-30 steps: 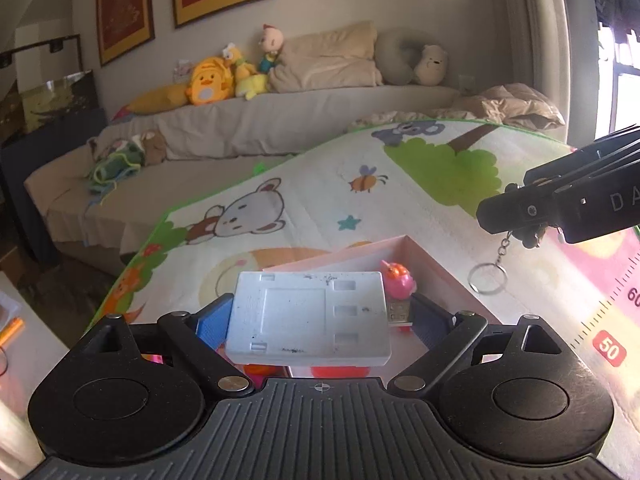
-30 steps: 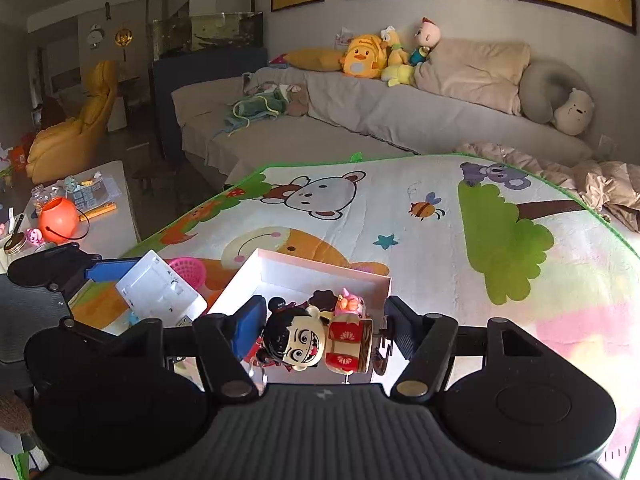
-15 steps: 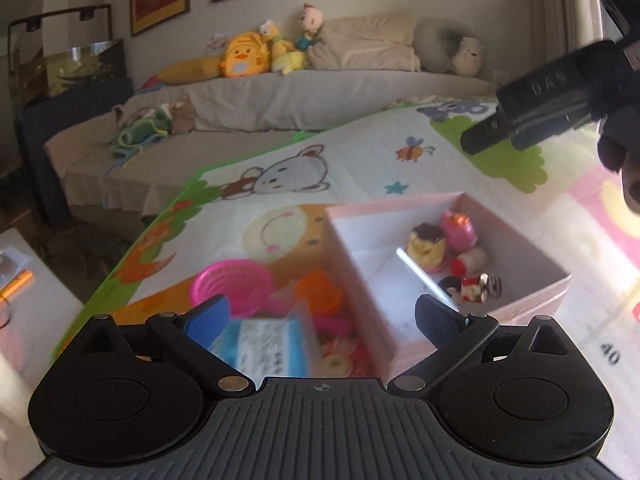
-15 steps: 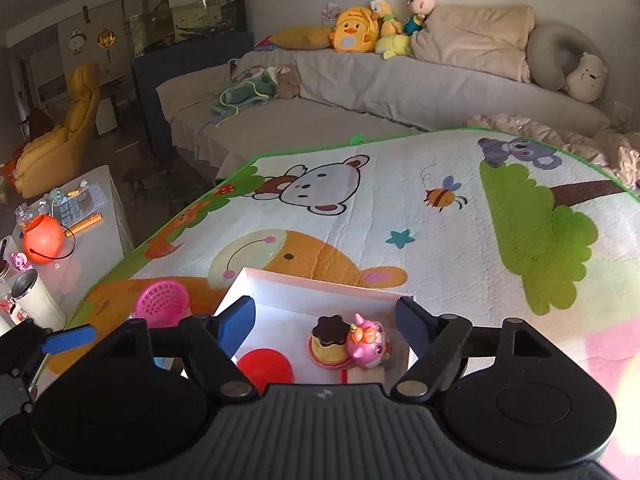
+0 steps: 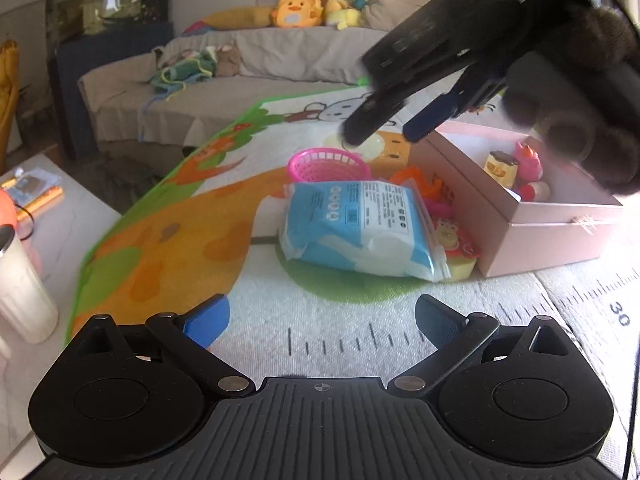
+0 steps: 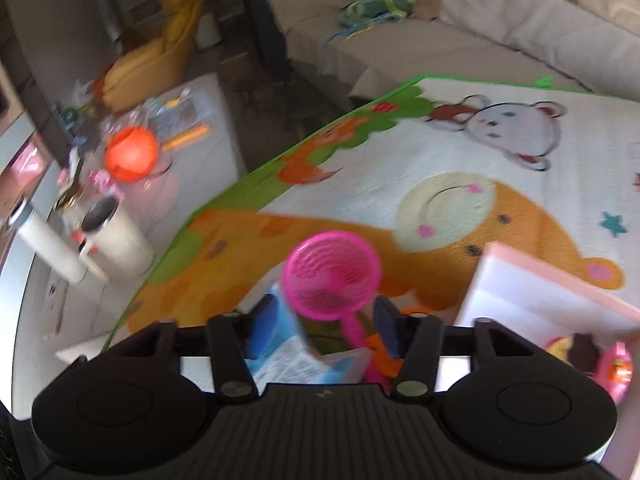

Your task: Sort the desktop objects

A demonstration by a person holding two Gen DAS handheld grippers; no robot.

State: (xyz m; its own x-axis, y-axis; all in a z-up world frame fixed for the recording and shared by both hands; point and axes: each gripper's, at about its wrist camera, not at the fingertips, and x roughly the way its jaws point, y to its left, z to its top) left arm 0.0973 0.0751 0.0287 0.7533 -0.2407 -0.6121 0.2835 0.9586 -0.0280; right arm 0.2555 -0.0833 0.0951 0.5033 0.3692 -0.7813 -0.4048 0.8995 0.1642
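A pink box with small toy figures inside stands on the play mat at the right. Left of it lies a blue and white wipes pack on top of small toys, with a pink mesh basket behind it. My left gripper is open and empty, low over the mat in front of the pack. My right gripper is open and hangs above the pink basket. In the right wrist view the right gripper is open over the pink basket and the pack.
A low white table at the left holds a cream cup, an orange ball and small clutter. A grey sofa with plush toys runs along the back. The mat's green edge is left of the pack.
The left gripper let go of the white card and pulled back and down. The right gripper released the doll keychain into the box and swung left over the pink basket.
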